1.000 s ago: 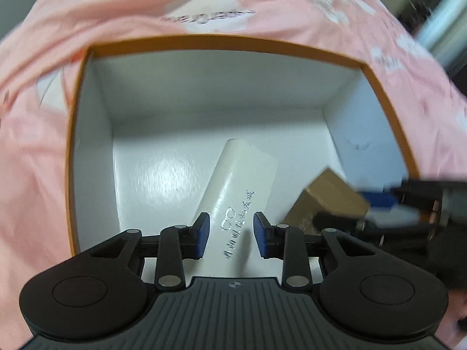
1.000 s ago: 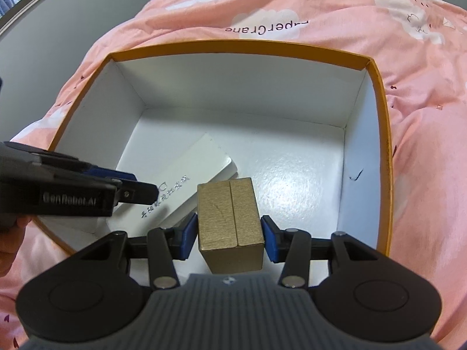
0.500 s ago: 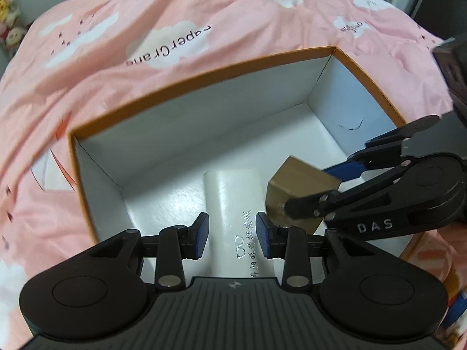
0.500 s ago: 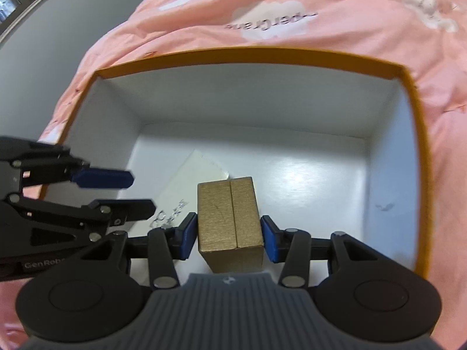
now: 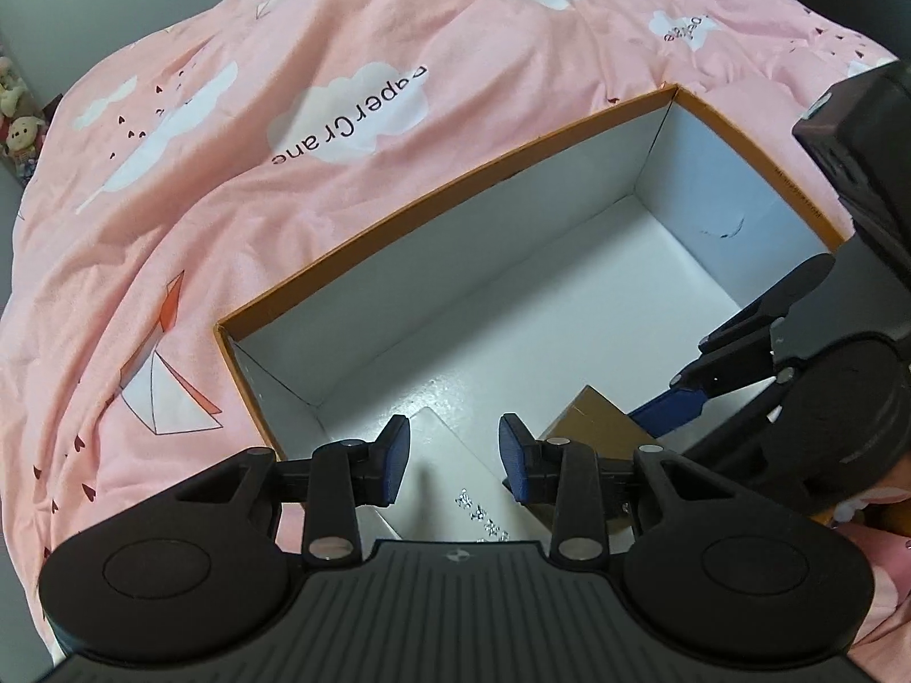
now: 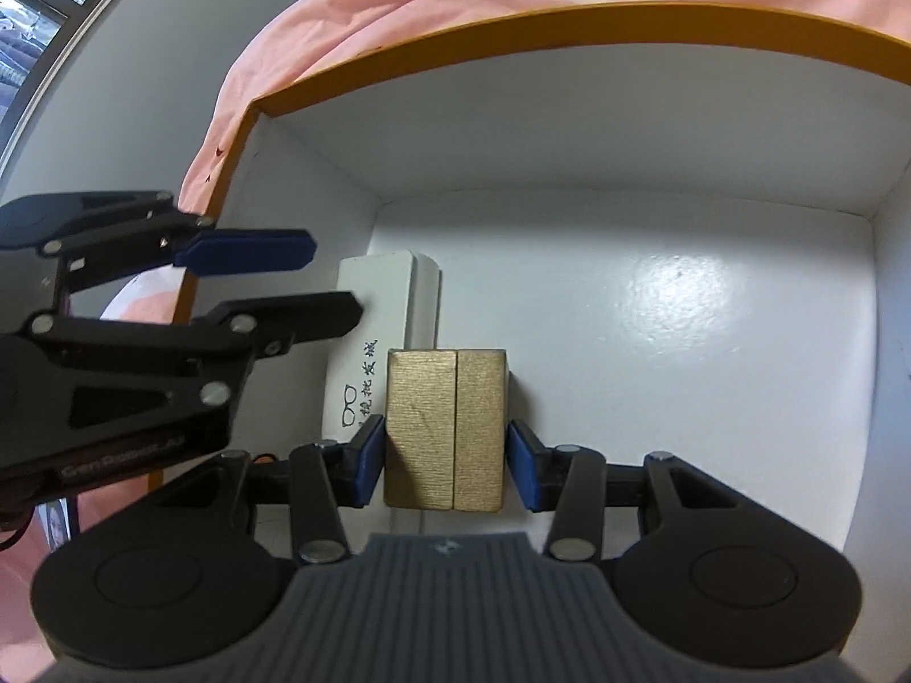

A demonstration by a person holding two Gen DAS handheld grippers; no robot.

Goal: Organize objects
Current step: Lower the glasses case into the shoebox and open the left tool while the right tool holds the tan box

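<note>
An orange-rimmed cardboard box (image 5: 484, 239) with a white inside lies on a pink quilt. A long white box (image 5: 450, 467) with silver print rests on its floor by the left wall. My left gripper (image 5: 455, 458) hovers over it, open, its pads clear of it. In the right wrist view the left gripper (image 6: 284, 279) hangs above the white box (image 6: 387, 296). My right gripper (image 6: 445, 467) is shut on a gold box (image 6: 444, 427), low inside the cardboard box (image 6: 569, 114) and right beside the white one. The gold box (image 5: 598, 427) shows partly behind my left fingers.
The pink quilt (image 5: 284, 171) with white clouds surrounds the cardboard box on all sides. Plush toys (image 5: 17, 136) sit at the far left. A grey wall and a window (image 6: 34, 11) stand beyond the box's left side. The right half of the box floor (image 6: 683, 341) is bare.
My left gripper has rolled and drawn back from the white box, its jaws a little wider. My right gripper has carried the gold box down into the cardboard box, beside the white one.
</note>
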